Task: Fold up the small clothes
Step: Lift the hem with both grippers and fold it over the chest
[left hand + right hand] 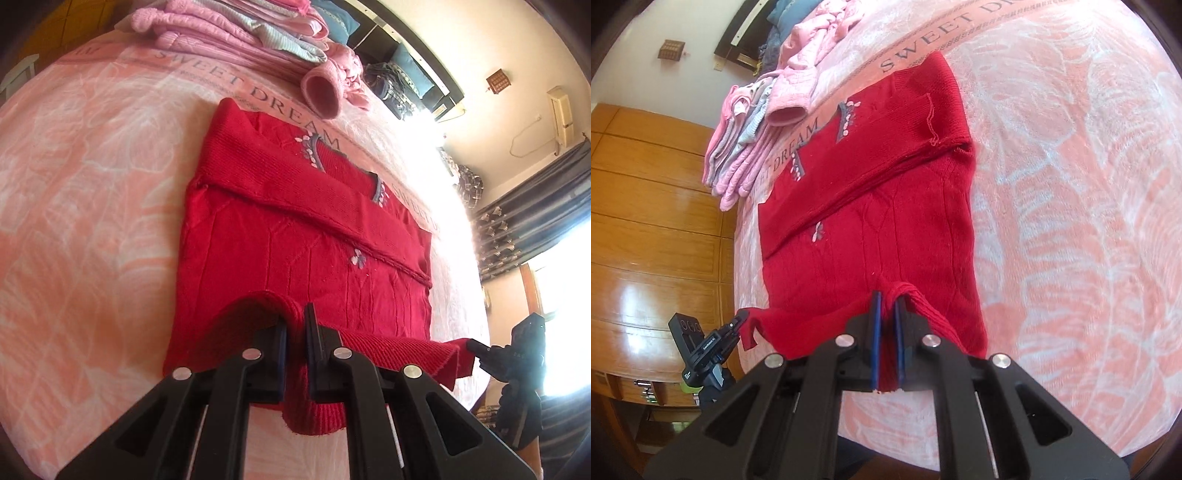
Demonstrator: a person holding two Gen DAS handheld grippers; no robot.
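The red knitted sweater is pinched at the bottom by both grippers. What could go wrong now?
1. The sleeve folded across the red knitted sweater lies loose, so lifting the hem could slide it out of place.
2. The left gripper and right gripper each pinch only a small bunch of hem, which might slip free.
3. The stack of folded pink clothes sits just past the collar on the pink patterned blanket; folding too far might bump it.
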